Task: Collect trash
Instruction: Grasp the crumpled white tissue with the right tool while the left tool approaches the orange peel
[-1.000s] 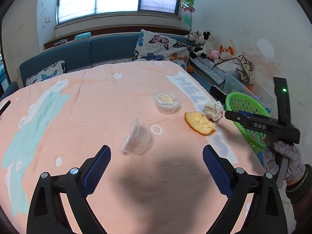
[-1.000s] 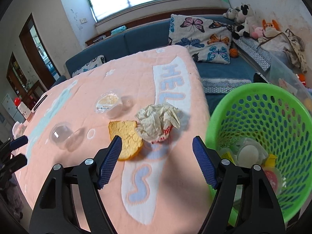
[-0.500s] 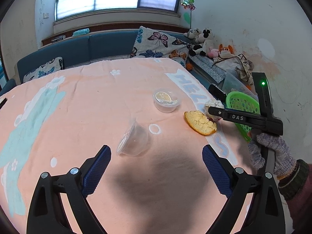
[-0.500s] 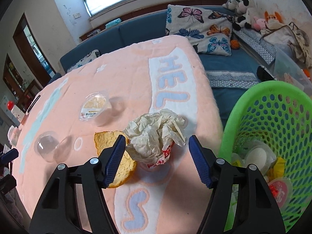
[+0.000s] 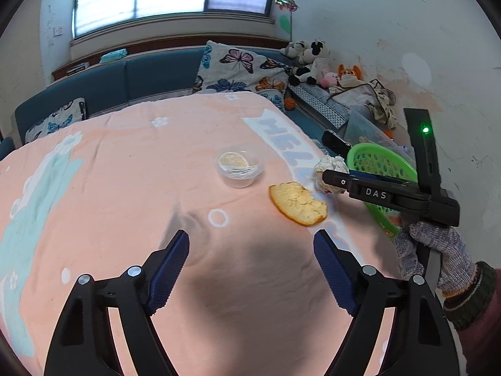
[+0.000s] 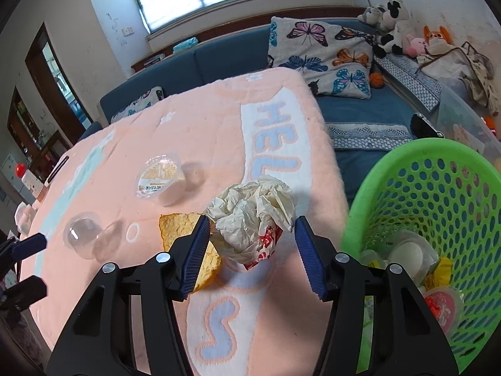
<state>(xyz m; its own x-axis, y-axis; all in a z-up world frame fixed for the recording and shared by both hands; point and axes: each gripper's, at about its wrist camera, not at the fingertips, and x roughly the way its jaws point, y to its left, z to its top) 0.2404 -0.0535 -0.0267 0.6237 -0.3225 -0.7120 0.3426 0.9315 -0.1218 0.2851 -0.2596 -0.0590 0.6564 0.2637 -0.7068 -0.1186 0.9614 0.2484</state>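
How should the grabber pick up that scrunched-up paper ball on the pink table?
Probably squeeze the crumpled paper ball across its puffy middle, coming from the near side as the right gripper does. Its jaws have just been closing, one on each side, the left pad about touching. The wad is soft and lumpy, so a wide pinch suits it. The orange peel lies close on the left.

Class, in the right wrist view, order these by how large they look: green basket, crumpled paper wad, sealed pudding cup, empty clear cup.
1. green basket
2. crumpled paper wad
3. sealed pudding cup and empty clear cup: alike, unranked.
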